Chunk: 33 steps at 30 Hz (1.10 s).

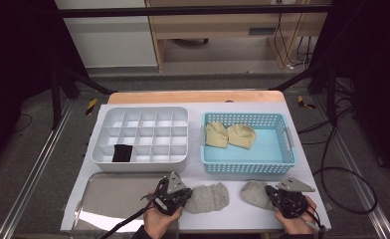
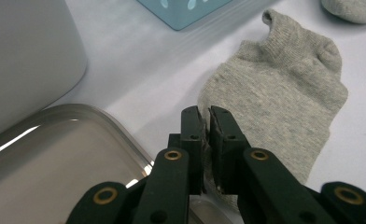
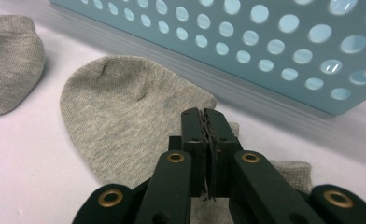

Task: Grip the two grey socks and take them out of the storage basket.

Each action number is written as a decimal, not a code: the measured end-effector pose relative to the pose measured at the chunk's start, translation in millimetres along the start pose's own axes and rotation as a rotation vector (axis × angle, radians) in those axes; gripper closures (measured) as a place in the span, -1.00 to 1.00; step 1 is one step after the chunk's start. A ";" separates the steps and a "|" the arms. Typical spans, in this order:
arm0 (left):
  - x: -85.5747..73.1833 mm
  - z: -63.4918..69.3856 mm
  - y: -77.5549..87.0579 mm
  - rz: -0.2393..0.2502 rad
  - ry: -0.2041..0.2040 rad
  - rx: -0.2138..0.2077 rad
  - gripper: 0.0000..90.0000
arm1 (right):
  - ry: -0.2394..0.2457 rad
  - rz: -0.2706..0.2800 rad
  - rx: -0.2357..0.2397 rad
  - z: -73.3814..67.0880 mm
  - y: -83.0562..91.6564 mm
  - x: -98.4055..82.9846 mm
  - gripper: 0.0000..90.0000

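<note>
Two grey socks lie flat near the table's front edge. The left grey sock (image 1: 209,197) (image 2: 274,93) lies just right of the metal tray. My left gripper (image 1: 183,195) (image 2: 206,112) is shut on its near edge, with fabric pinched between the jaws. The right grey sock (image 1: 254,193) (image 3: 125,112) lies in front of the blue basket. On its right end my right gripper (image 1: 271,192) (image 3: 204,113) is shut, a thin fold of cloth caught between the pads. Each gripper view also takes in the other sock farther off.
A blue perforated basket (image 1: 247,168) (image 3: 265,46) at the back right holds two yellow socks (image 1: 230,134). A white divided organiser (image 1: 138,166) at the back left has a black item (image 1: 122,153) in one cell. A shiny metal tray (image 1: 113,196) (image 2: 55,158) lies front left.
</note>
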<state>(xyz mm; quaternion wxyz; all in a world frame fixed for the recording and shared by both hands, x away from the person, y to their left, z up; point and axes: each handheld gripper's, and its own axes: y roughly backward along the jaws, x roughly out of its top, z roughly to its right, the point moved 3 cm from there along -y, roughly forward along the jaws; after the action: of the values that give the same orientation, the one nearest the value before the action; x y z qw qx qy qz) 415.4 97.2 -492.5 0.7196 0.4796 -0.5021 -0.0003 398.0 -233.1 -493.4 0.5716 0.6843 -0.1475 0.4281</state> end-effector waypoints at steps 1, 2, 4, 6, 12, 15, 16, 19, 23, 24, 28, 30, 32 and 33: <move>0.0 0.1 0.1 0.000 -0.001 -0.001 0.86 | 0.001 0.007 0.001 -0.1 -0.5 0.1 0.83; 0.0 0.1 0.2 0.000 -0.001 -0.002 0.85 | 0.010 0.020 0.003 -0.6 -0.4 1.3 0.75; 0.0 0.1 0.4 0.000 -0.001 -0.003 0.83 | 0.011 0.051 0.016 -5.3 3.0 5.9 0.68; -0.1 0.2 0.6 0.000 -0.001 -0.004 0.81 | 0.012 0.083 0.045 -12.0 6.3 11.8 0.63; -0.7 0.1 2.1 0.003 -0.003 0.001 0.79 | 0.029 0.112 0.187 -47.0 -6.3 27.7 0.57; -1.0 -0.1 2.3 0.002 -0.003 0.004 0.82 | 0.021 0.096 0.222 -56.6 -16.6 30.5 0.58; -1.2 -0.1 2.3 0.000 -0.002 0.007 0.85 | 0.021 0.091 0.239 -60.0 -21.0 31.8 0.57; -1.6 -0.3 1.9 -0.002 0.003 0.006 0.88 | 0.020 0.073 0.262 -66.6 -29.2 33.1 0.57; -1.9 -0.9 1.3 -0.002 0.010 0.001 0.90 | 0.025 0.050 0.291 -75.4 -40.4 33.4 0.57; -2.1 -1.0 1.1 -0.003 0.010 0.000 0.90 | 0.022 0.045 0.298 -77.2 -42.7 33.4 0.58; -2.2 -1.3 0.5 -0.003 0.014 -0.002 0.90 | 0.016 0.025 0.304 -81.6 -48.6 32.8 0.72; -2.4 -0.8 0.1 -0.003 0.017 -0.004 0.91 | 0.009 0.015 0.319 -82.5 -49.6 32.0 0.88; -2.7 -0.3 0.2 -0.002 0.016 -0.003 0.91 | 0.009 0.006 0.332 -83.4 -49.5 31.3 1.00; -2.7 -0.2 0.2 -0.002 0.015 -0.002 0.91 | 0.002 -0.004 0.337 -83.8 -49.6 30.6 1.00</move>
<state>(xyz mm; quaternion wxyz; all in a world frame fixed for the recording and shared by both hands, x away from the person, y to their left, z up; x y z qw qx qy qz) 414.0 98.8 -494.3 0.7239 0.4793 -0.4961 0.0019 415.4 -133.1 -504.5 0.4496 0.7704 -0.0719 0.4463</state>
